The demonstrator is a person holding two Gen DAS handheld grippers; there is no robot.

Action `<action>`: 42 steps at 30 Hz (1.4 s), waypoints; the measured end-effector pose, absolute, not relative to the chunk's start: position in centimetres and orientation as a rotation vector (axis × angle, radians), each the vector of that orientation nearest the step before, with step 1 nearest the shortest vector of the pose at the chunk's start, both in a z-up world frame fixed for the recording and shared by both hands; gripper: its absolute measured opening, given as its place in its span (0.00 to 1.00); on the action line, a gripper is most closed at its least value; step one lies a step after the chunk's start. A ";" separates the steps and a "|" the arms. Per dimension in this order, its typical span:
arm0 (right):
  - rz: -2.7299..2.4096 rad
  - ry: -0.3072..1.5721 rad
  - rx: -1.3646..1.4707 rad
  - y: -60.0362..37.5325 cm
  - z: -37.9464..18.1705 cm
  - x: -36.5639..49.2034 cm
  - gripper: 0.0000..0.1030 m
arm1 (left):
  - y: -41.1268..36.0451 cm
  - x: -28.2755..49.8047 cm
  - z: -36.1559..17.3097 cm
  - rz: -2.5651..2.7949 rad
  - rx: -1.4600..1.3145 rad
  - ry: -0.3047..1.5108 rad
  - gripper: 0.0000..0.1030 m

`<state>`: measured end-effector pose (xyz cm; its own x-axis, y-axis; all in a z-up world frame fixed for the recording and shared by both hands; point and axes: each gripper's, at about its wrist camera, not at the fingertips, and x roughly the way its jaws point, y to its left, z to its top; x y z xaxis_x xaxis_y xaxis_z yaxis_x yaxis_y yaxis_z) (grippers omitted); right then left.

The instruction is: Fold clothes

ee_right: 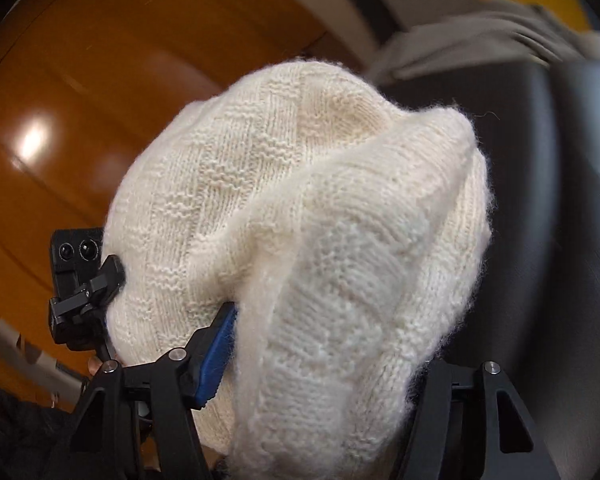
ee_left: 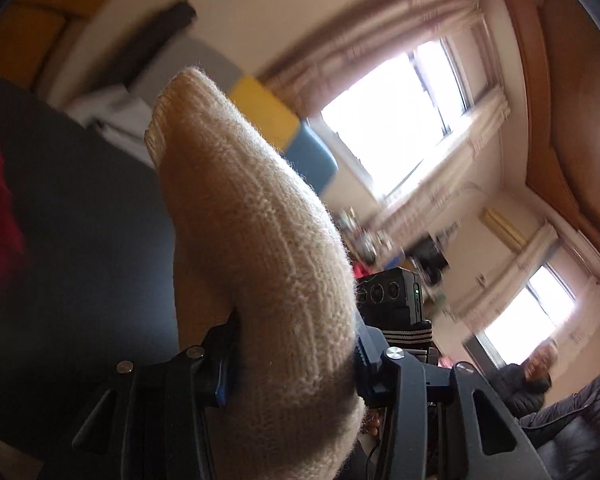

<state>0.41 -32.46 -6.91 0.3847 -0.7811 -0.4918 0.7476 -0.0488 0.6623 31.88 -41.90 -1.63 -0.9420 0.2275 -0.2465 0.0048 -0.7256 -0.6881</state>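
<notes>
Between the jaws of both grippers sits a cream knitted sweater, lifted clear of the dark surface beside and below it. Each gripper, left gripper and right gripper, is clamped on a bunched fold that bulges forward past its jaws. Neither view shows how the garment runs between them, so its long axis cannot be told.

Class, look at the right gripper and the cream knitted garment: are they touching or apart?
Touching. The right wrist view shows the cream knitted garment bunched between the right gripper, its blue finger pad pressed into the wool.
</notes>
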 end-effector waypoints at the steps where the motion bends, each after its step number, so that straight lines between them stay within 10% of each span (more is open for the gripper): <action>1: -1.211 -0.016 1.009 -35.0 -5.7 1.1 0.62 | -43.6 33.2 -0.8 2.819 -0.426 -1.114 0.44; 9: -1.046 0.171 0.876 -57.4 0.4 6.8 0.62 | -58.4 40.9 0.9 3.190 -0.169 -1.355 0.44; 14: -1.111 0.452 1.046 -67.4 -7.1 9.7 0.63 | -66.9 41.6 -8.8 3.204 -0.561 -1.885 0.46; 17: -1.086 0.362 1.130 -68.1 -10.7 8.7 0.83 | -68.3 44.0 -11.7 3.137 -0.435 -2.035 0.48; 30: -1.145 0.303 0.597 -55.0 0.6 11.5 0.88 | -64.8 39.9 -0.6 3.643 -0.364 -1.531 0.58; 33: -1.022 0.389 0.630 -58.5 -0.5 14.4 0.87 | -68.6 36.1 -3.4 3.450 -0.637 -1.735 0.58; 34: -1.013 0.445 0.715 -59.6 -2.7 14.3 0.87 | -69.8 35.1 -5.4 3.333 -0.743 -1.855 0.55; 37: -1.050 0.526 0.856 -59.7 -9.6 13.9 0.91 | -69.9 35.0 -9.1 3.346 -0.808 -1.836 0.02; 42: -1.102 0.384 0.864 -58.0 -9.8 12.3 0.90 | -69.6 34.6 -9.0 3.360 -0.807 -1.815 0.02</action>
<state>12.34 -57.99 -9.81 0.4309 -0.6147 -0.6607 0.8922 0.1804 0.4140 34.63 -69.64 -9.01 -0.6502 -0.4283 -0.6275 0.7596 -0.3511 -0.5474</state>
